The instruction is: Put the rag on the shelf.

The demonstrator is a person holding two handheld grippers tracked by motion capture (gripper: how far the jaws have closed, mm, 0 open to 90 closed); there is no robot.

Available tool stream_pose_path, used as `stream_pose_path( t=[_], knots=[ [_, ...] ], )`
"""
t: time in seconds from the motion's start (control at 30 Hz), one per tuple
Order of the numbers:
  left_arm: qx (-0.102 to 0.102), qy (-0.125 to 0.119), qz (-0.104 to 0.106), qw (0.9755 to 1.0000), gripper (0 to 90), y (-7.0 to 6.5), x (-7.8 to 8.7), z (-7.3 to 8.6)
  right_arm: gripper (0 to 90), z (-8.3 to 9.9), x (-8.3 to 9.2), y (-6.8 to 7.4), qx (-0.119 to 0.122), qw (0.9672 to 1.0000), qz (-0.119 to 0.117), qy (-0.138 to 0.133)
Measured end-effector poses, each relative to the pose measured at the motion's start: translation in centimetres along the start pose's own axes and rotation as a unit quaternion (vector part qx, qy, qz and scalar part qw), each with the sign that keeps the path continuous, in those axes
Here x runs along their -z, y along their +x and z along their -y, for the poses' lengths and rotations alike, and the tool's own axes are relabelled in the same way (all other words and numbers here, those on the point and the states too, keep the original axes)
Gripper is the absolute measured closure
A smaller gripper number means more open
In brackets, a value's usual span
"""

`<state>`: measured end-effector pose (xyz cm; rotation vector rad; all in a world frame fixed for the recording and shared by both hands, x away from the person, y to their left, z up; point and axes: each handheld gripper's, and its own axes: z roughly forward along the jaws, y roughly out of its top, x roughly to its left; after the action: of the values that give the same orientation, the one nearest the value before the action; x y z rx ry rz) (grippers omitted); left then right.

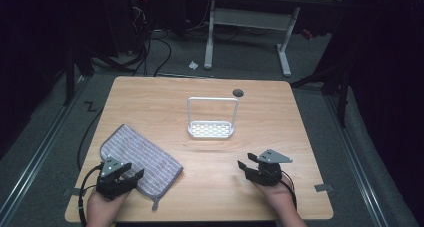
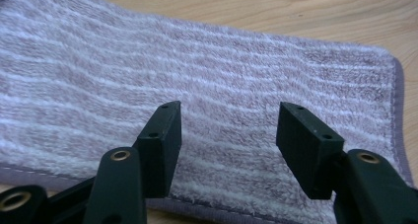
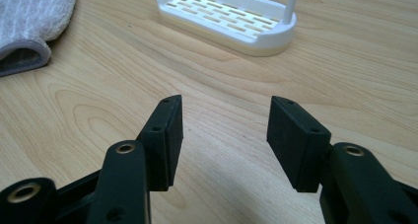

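Currently, your left claw (image 2: pixel 226 135) is spread, gripping nothing, with the striped towel (image 2: pixel 212 81) directly beneath and ahead of it. Your right claw (image 3: pixel 224 135) is spread above the bare surface (image 3: pixel 222 86); the white rack (image 3: pixel 226 19) stands ahead.

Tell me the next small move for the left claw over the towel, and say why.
Probably lower the left claw onto the towel edge and close. Its jaws stand open just above the folded striped cloth, gripping nothing, while the right claw waits open over bare table.
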<state>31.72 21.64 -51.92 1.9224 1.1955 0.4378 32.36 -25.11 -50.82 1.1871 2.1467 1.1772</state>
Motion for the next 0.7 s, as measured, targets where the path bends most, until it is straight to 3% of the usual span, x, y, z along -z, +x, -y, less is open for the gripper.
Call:
stream_pose_path(
  t=[0.1, 0.13, 0.17, 0.2, 0.23, 0.3, 0.4, 0.53, 0.57, 0.6, 0.63, 0.7],
  knots=[
    [0.011, 0.007, 0.007, 0.9999, 50.9, 0.0, -0.4, -0.1, 48.5, 0.2, 0.3, -0.2, -0.009, 1.0000, 0.001, 0.000],
    [0.017, 0.009, 0.006, 0.9998, 58.3, -0.1, -0.6, -0.2, 48.5, 0.3, 0.4, -0.2, -0.010, 0.9999, 0.004, 0.001],
    [0.014, 0.017, -0.002, 0.9998, 58.3, -0.2, -0.8, -0.3, 48.5, 0.3, 0.4, -0.2, -0.010, 0.9999, 0.004, 0.001],
    [0.005, 0.035, -0.013, 0.9993, 79.1, -0.4, -1.2, -0.3, 48.5, 0.3, 0.4, -0.2, -0.011, 0.9999, 0.006, 0.003],
    [-0.009, 0.054, -0.020, 0.9983, 79.1, -0.6, -1.7, -0.3, 48.5, 0.3, 0.4, -0.2, -0.011, 0.9999, 0.006, 0.003],
    [-0.021, 0.052, -0.025, 0.9981, 87.3, -0.8, -2.0, -0.3, 48.6, 0.4, 0.1, -0.3, -0.013, 0.9999, 0.005, 0.007],
    [-0.039, 0.049, -0.024, 0.9977, 88.4, -1.2, -2.2, -0.3, 48.6, 0.4, -0.1, -0.1, -0.014, 0.9999, 0.005, 0.009],
    [-0.060, 0.048, -0.001, 0.9971, 88.6, -2.6, -2.4, -0.2, 48.8, 0.3, -0.4, 0.2, -0.012, 0.9999, 0.001, 0.010],
    [-0.071, 0.049, 0.017, 0.9961, 88.7, -3.8, -2.5, -0.1, 49.2, 0.3, -0.5, 0.4, -0.010, 0.9999, -0.002, 0.012],
    [-0.071, 0.049, 0.017, 0.9961, 88.6, -3.8, -2.5, -0.1, 49.2, 0.3, -0.5, 0.4, -0.010, 0.9999, -0.002, 0.012],
    [-0.085, 0.052, 0.037, 0.9943, 88.6, -5.1, -2.8, -0.1, 49.9, 0.3, -0.4, 0.6, -0.010, 0.9999, -0.005, 0.011],
    [-0.102, 0.053, 0.058, 0.9917, 88.6, -6.7, -3.3, -0.3, 50.6, 0.2, -0.3, 0.8, -0.011, 0.9999, -0.008, 0.010]
  ],
)
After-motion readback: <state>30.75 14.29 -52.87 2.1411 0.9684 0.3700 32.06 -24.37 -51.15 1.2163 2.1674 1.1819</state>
